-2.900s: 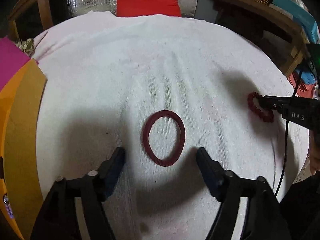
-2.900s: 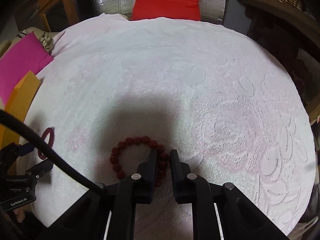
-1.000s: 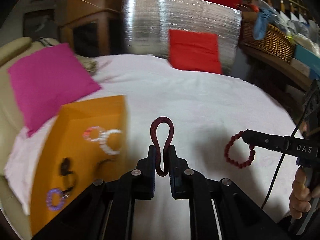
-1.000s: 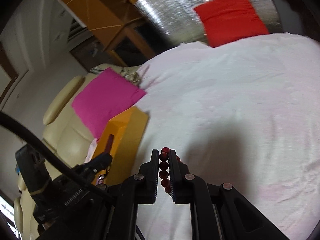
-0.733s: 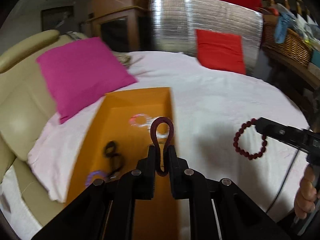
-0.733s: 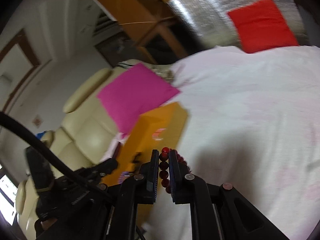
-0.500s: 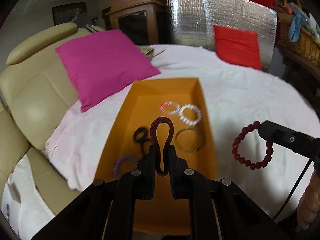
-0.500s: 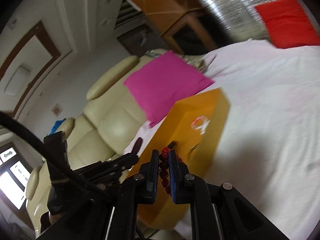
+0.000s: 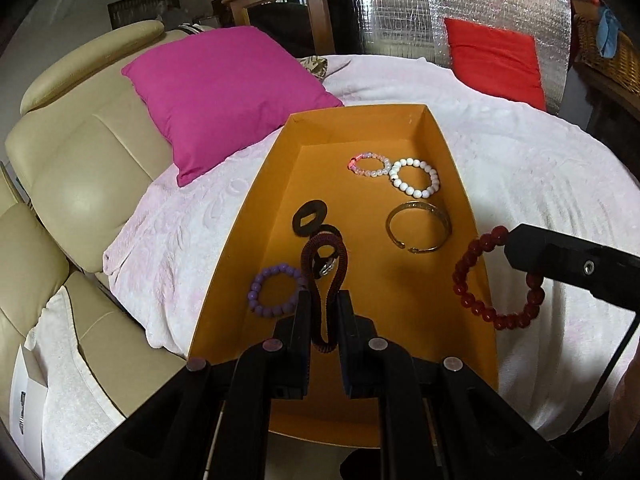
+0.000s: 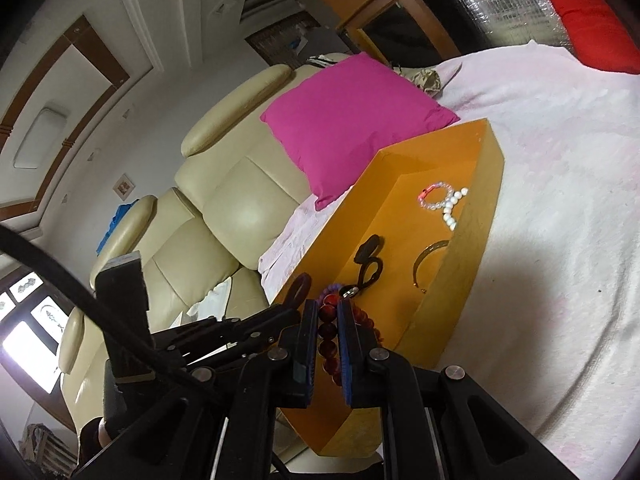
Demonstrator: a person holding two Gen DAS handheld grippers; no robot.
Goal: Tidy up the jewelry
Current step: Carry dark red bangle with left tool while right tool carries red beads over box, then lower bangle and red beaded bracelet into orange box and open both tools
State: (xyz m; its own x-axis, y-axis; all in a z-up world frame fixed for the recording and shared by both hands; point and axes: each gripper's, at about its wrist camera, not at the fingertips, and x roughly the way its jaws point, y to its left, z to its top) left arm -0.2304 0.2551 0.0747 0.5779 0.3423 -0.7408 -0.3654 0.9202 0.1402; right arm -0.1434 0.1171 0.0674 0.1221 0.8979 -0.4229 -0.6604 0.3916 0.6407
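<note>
Above orange box (image 9: 256, 216), left hand-held gripper (image 9: 324, 312) pinches maroon band (image 9: 320, 256).

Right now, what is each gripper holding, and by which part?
Left gripper pinches the dark red band at its near end; right gripper clamps the red bead bracelet across a few beads.

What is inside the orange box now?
Lying in the orange box: pink bracelet, white bracelet, metal bangle, black rings, purple bracelet. The left gripper hides the near floor.
</note>
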